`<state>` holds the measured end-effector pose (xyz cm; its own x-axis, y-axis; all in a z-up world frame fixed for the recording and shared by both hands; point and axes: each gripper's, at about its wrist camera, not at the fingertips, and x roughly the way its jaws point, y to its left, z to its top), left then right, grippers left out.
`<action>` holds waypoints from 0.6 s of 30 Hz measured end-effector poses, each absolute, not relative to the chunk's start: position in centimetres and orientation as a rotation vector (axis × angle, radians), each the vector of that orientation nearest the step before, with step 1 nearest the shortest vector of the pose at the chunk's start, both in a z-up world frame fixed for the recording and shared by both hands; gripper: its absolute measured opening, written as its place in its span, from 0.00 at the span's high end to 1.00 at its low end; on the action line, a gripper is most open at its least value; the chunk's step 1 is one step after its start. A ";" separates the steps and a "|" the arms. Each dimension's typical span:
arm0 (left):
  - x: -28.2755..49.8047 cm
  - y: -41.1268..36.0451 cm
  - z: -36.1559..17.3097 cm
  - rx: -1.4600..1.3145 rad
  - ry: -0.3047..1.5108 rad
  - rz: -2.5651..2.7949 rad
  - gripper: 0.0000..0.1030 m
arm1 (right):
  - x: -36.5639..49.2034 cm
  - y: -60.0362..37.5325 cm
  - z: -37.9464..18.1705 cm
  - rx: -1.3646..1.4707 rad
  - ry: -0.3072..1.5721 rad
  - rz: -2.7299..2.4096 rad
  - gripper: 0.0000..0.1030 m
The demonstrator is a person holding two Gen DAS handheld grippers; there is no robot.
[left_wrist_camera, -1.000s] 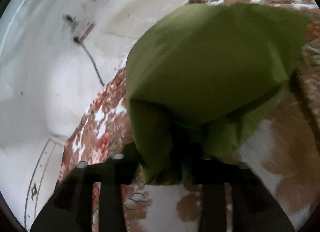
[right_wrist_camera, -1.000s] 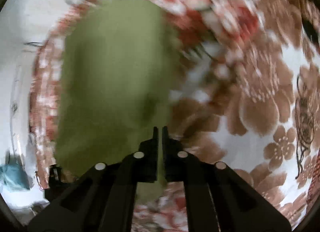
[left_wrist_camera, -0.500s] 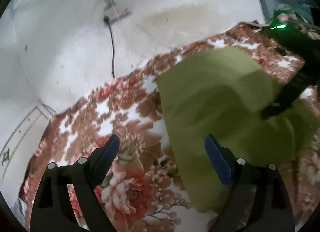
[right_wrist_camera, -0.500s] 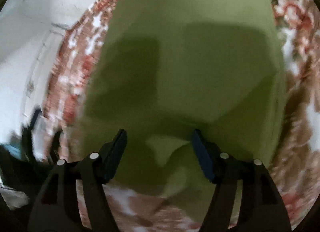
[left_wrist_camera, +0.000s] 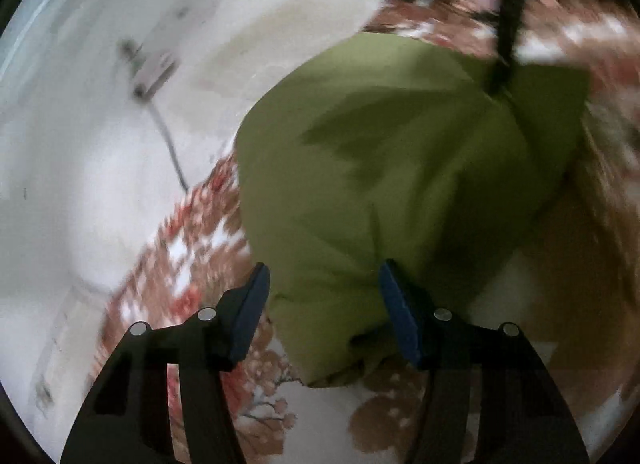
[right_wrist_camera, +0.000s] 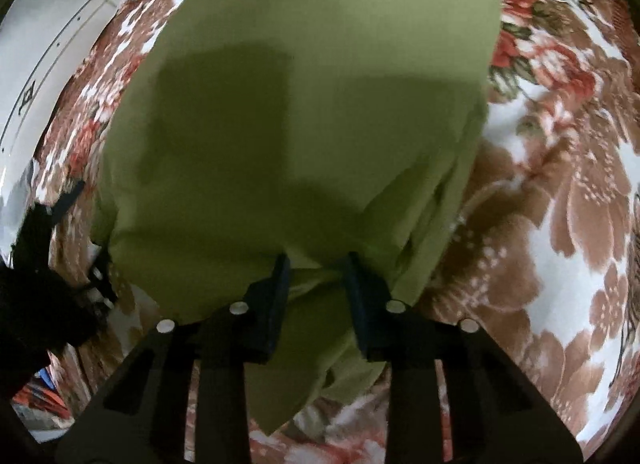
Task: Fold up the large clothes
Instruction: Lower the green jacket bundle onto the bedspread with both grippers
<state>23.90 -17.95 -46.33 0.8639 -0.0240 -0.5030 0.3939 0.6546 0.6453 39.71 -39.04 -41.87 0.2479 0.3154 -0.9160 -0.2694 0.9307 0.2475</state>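
An olive-green folded cloth garment point(left_wrist_camera: 392, 168) lies on a floral blanket w/ brown, red and white flowers point(left_wrist_camera: 192, 248), which is spread on a bed or mat next to a white wall point(left_wrist_camera: 80, 136). Left gripper point(left_wrist_camera: 324, 304), black w/ blue pads, sits at the near edge of the garment; its jaws are closing, roughly half open, w/ a bunched lower corner of the green fabric between them. The right-hand pad touches the cloth's edge, the left-hand pad stands clear of it over the blanket, so no firm pinch yet. A grey cable point(left_wrist_camera: 168, 144) runs down the wall from a small white box point(left_wrist_camera: 154, 72). In the right wrist view, the right gripper point(right_wrist_camera: 316, 284) points steeply down at the garment's other near edge; jaws closing, abt half open, w/ a gathered ridge of green fabric lying between the pads. Can't tell if the pads press on it. The left gripper shows as a dark shape at that view's left edge, blurred.
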 end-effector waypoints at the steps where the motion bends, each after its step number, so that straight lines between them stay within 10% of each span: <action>1: 24.0 -17.8 -45.7 0.826 0.493 -0.266 0.41 | 39.1 -38.7 -41.1 0.049 1.245 0.405 0.28; 2: 24.4 -17.3 -44.5 0.775 0.517 -0.264 0.26 | 38.4 -38.3 -40.1 0.058 1.219 0.409 0.12; 5: 25.3 -15.4 -40.8 0.630 0.536 -0.243 0.06 | 36.2 -37.6 -37.7 0.150 1.183 0.464 0.11; 18: 22.7 -15.2 -39.1 0.666 0.516 -0.263 0.05 | 31.7 -43.5 -42.0 0.535 1.254 0.389 0.11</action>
